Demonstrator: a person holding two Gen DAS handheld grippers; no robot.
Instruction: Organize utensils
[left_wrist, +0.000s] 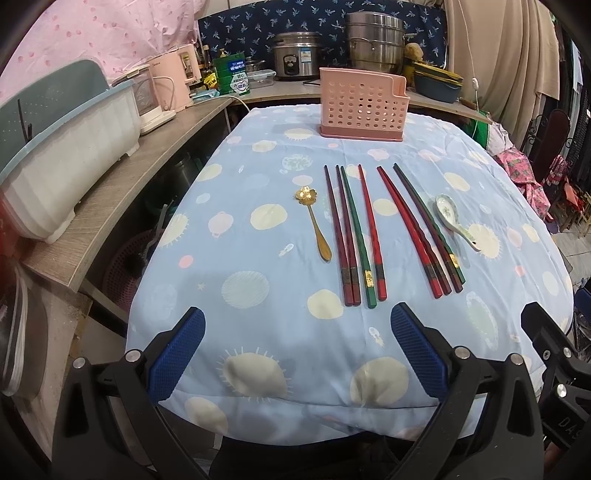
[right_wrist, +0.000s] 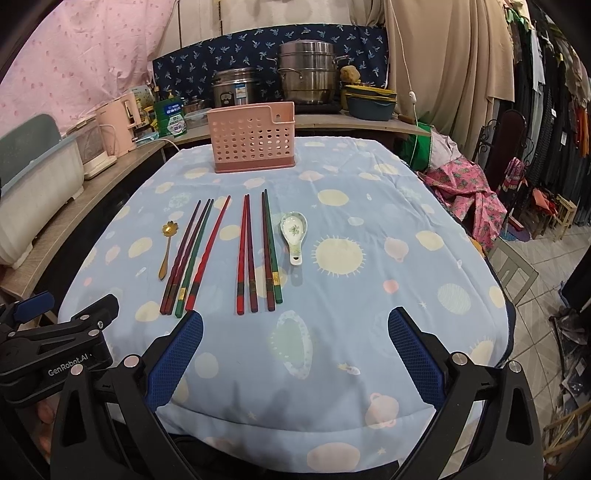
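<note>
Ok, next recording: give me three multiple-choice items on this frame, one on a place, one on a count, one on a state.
1. Where does the white ceramic soup spoon lie?
A. right of the chopsticks
B. inside the basket
C. left of the gold spoon

2. How many lacquered chopsticks lie on the blue patterned cloth?
A. four
B. eight
C. twelve

3. What state is the left gripper in?
A. shut on a chopstick
B. open, holding nothing
C. shut on the spoon

Answers: 1 A, it sits beyond the rightmost chopstick, while the gold flower-bowled spoon is at the far left. 2 B, two groups of four. 3 B, its blue pads stand wide apart over bare cloth; the pink perforated plastic basket stands beyond.
</note>
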